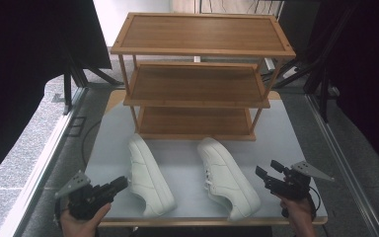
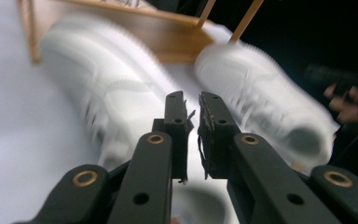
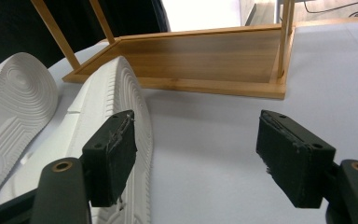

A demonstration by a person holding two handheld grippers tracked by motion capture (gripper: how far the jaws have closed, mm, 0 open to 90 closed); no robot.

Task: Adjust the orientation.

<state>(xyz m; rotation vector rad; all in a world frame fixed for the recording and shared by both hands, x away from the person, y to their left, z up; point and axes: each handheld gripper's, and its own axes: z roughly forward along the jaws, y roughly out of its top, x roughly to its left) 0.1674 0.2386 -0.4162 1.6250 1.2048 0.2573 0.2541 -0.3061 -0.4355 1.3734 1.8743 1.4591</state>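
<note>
At the near edge of the pale grey table [image 1: 296,138], the left gripper [image 1: 120,184] lies low with its jaws drawn almost together, only a thin slit between them and nothing held, its tips just beside the left white leather sneaker [image 1: 148,175]. Across the table, the right gripper [image 1: 270,171] hovers with its jaws spread wide and empty, close to the right white leather sneaker [image 1: 225,177]. In the right gripper view that shoe's ribbed sole edge [image 3: 130,107] sits next to the left-hand jaw, apart from it. Both shoes lie on the table, toes toward the person, heels toward the three-tier bamboo shoe rack [image 1: 197,84], whose shelves stand bare.

The step looks like a reach for each shoe. To do it well, the left jaws should open before closing in, and each grip is best taken across the firm heel collar or side wall, not the smooth toe. The lowest shelf [image 1: 195,121] is nearest; lift level to clear its raised lip.
</note>
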